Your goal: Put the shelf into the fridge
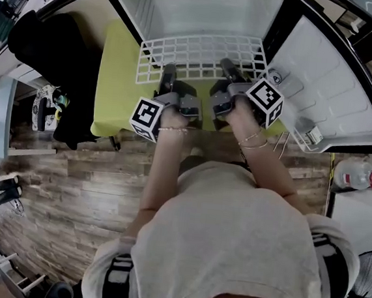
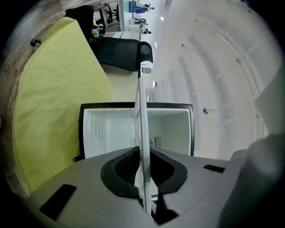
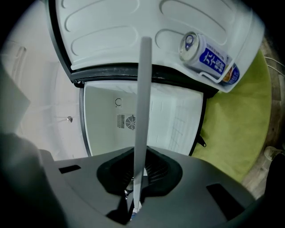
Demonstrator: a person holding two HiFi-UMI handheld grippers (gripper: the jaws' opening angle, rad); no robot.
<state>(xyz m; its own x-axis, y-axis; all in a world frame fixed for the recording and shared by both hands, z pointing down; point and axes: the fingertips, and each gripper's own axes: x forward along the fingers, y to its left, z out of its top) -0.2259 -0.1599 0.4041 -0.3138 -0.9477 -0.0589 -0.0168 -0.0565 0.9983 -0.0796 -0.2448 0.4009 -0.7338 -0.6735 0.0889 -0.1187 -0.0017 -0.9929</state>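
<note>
**Shelf is lined up at the fridge mouth, just needs sliding in**

Starting on the left, the left gripper (image 1: 169, 73) is clamped on the near edge of the white wire shelf (image 1: 201, 56). Its own view shows the shelf edge-on, pinched between the jaws. A bit to the right, the right gripper (image 1: 228, 69) is clenched on that same near edge.

So the shelf hangs between the two, roughly flat, with its far edge right at the opening of the fridge (image 1: 186, 11). Whether it's already caught on the side ledges, can't tell from here.

Looks like the carrying part is done and the insert step is in hand. The next move probably calls for both grippers pushing forward evenly. The shelf has to stay level so both sides ride the ribbed ledges on the inner walls instead of jamming crooked. Letting go likely only makes sense once it's seated.

As for the room, there's a black office chair (image 1: 43, 39) at far left. Next comes the yellow-green cloth (image 1: 117, 86) over the table the fridge sits on. The fridge door (image 1: 329, 87) is swung open to the right, with a can (image 3: 208, 58) in its door pocket. Under the person is a wood-plank floor (image 1: 70, 193), and a fan (image 1: 363, 293) peeks in at bottom right.
</note>
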